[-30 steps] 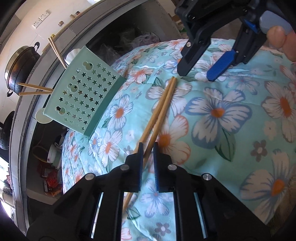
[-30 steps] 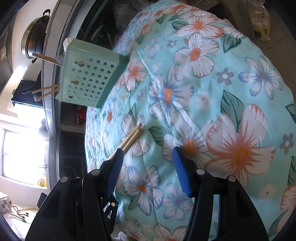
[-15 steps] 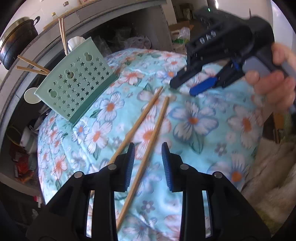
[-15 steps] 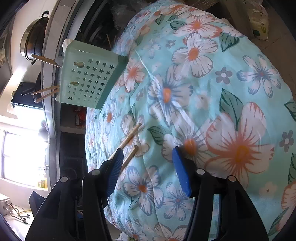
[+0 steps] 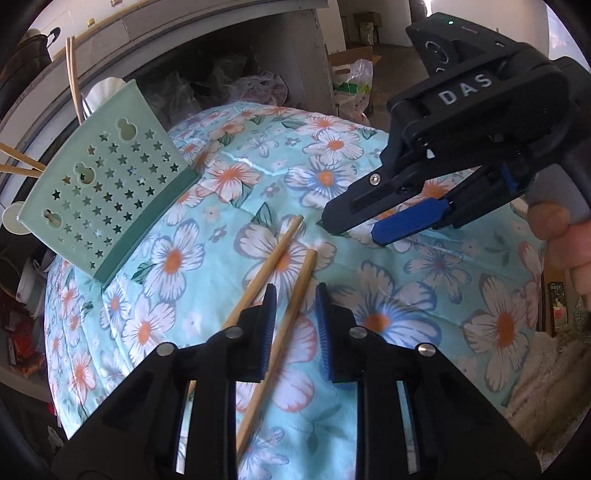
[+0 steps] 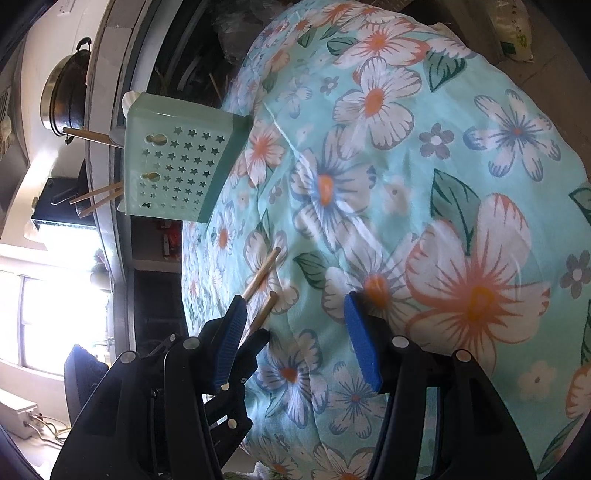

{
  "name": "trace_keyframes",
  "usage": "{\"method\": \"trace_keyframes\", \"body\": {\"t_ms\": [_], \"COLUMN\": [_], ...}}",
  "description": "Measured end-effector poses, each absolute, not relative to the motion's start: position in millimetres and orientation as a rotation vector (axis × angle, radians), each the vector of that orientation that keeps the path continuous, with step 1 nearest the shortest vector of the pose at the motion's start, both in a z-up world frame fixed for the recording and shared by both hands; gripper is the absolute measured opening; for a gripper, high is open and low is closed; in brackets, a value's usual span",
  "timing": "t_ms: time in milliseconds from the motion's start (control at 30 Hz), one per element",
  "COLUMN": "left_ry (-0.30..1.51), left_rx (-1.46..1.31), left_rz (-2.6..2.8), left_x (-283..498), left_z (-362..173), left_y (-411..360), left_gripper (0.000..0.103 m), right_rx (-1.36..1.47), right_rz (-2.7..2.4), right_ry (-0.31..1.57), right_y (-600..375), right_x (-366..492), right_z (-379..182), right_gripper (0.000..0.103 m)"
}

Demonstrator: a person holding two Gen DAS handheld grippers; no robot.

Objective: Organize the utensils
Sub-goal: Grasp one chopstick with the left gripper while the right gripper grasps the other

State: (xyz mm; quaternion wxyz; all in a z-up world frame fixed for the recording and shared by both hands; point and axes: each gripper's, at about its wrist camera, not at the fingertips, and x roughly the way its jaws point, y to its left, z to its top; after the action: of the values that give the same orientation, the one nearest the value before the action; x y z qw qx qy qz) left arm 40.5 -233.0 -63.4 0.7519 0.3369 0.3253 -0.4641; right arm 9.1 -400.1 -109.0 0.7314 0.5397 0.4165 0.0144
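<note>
- Left gripper (image 5: 293,314) low over the cloth, jaws closing, one chopstick between the blue pads but not pinched.
- Two loose chopsticks (image 5: 280,254) on the cloth: one between the jaws, one just left of the left finger, far tips near each other, near ends spread apart.
- Right gripper (image 5: 354,230) to the far right of the chopstick tips, jaws spread wide, nothing between them, held by a hand (image 5: 565,243).
- From the right wrist view, right gripper (image 6: 295,325) spread over a big orange flower, the two chopsticks (image 6: 264,284) by its left finger.
- One green utensil holder (image 5: 107,195) with star holes, lying tipped on the far left edge of the cloth, well apart from the loose chopsticks.
- Four more chopsticks poking out of its far end: two tan ones on the left, two pale ones pointing up.
- One white spoon-like thing (image 5: 14,221) sticking out by the holder.
- Surface: a soft, puffy blue cloth (image 5: 424,354) with white and orange flowers.
- Room: a grey counter (image 5: 184,26) behind, one dark pot (image 6: 64,96) on it, bags and clutter under it, a bright window (image 6: 48,295) on the left.
</note>
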Motion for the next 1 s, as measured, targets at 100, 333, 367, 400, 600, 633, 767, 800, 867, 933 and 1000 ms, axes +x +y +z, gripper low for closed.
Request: {"method": "trace_keyframes", "body": {"t_ms": [100,333,367,400,600,633,767,800,867,933,1000], "left_ry": [0.737,0.776,0.783,0.788,0.847,0.861,0.898,0.905,0.918,0.933,0.939], "left_rx": [0.722,0.691,0.685,0.679,0.604,0.584,0.505,0.485,0.448,0.401,0.358], "left_rz": [-1.02,-1.02,-1.022,-1.024,-1.017,-1.016,-1.004,-1.001,-0.993,-0.984,-0.973], "left_x": [44.0,48.9,49.1,49.1,53.8,55.4,62.9,64.8,68.1,72.7,76.7], "left_z": [-65.7,-65.4,-64.7,-63.7,-56.1,-54.7,-48.8,-47.2,-44.0,-40.1,-35.4], "left_y": [-235.8,-236.2,-235.8,-234.7,-223.7,-221.0,-208.9,-205.6,-199.0,-191.4,-183.9], "left_gripper": [0.014,0.01,0.009,0.008,0.005,0.005,0.005,0.005,0.005,0.005,0.005], "right_rx": [1.195,1.203,1.205,1.206,1.209,1.209,1.209,1.21,1.209,1.208,1.204], "right_rz": [0.034,0.035,0.035,0.035,0.031,0.03,0.025,0.025,0.021,0.016,0.017], "right_ry": [0.915,0.915,0.914,0.914,0.913,0.914,0.914,0.915,0.917,0.92,0.921], "right_y": [-401.0,-401.6,-401.5,-402.1,-402.4,-402.3,-401.4,-401.7,-401.3,-400.6,-398.9], "right_x": [8.3,8.3,8.2,7.5,7.8,8.0,8.1,8.2,8.5,9.8,11.7], "right_z": [-109.6,-110.4,-110.5,-110.7,-110.4,-110.3,-109.9,-110.0,-109.5,-108.1,-104.8], "right_gripper": [0.055,0.055,0.055,0.055,0.055,0.055,0.055,0.055,0.055,0.055,0.055]}}
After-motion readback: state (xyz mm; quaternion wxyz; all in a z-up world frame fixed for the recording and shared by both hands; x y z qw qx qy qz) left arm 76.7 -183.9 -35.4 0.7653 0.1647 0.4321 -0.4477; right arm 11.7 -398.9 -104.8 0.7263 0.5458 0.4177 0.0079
